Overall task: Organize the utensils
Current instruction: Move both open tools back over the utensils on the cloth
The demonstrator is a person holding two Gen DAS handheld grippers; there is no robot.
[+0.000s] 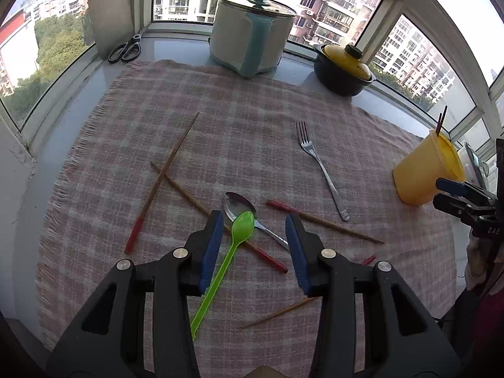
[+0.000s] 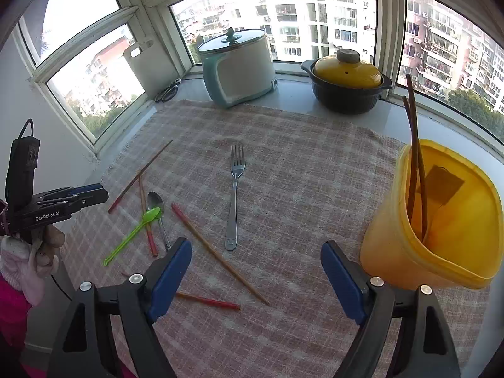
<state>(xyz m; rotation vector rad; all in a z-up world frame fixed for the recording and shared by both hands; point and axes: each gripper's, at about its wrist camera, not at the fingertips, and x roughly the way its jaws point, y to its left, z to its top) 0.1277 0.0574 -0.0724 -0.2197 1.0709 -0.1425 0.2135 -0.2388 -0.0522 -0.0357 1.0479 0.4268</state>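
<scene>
My left tongs [image 1: 255, 223] stand apart over the green plastic spoon [image 1: 242, 225], which lies across the metal spoon [image 1: 237, 206] on the checked cloth [image 1: 245, 126], nothing clamped. My right tongs [image 2: 256, 263] gape wide and empty above the cloth, a fork [image 2: 234, 195] ahead of them. Loose chopsticks [image 2: 217, 255] lie scattered; two more stand in the yellow tub [image 2: 441, 252] at the right.

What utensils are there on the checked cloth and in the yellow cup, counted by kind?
Chopsticks: 6 (4 lying on the checked cloth, 2 standing in the yellow cup)
Fork: 1
Metal spoon: 1
Green plastic spoon: 1
Total: 9
</scene>
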